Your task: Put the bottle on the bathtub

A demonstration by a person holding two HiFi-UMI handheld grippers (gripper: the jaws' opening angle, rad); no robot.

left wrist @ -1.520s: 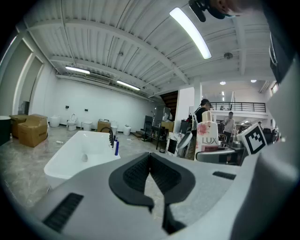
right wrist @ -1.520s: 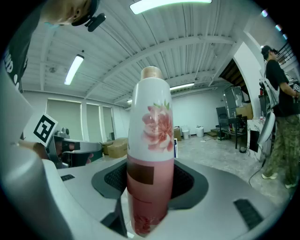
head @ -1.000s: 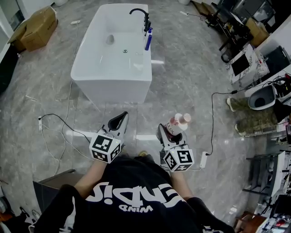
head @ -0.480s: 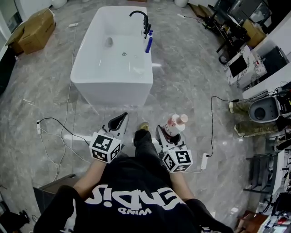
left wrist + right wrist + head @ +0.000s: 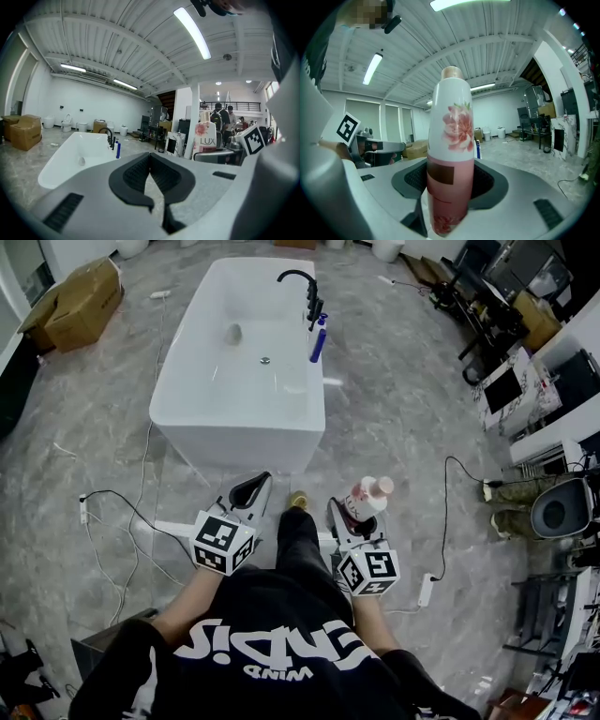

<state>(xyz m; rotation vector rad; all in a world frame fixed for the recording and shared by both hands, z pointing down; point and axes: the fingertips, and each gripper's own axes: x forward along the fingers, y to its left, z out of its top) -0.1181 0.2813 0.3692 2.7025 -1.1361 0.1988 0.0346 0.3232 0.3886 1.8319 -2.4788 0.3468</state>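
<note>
Right gripper view: bottle (image 5: 450, 154) between fingers (image 5: 486, 182)

Bright even ceiling strip light (image 5: 192, 33), soft shadows, fisheye bending, dark vignetted corners

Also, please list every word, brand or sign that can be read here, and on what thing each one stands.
"LUX": on the bottle, in the left gripper view.
Shirt: large white print, upside down in the head view; I cannot read it surely.
Marker cubes: black and white square patterns only, no letters.
Right gripper view: the bottle shows a flower, no readable words.
</note>
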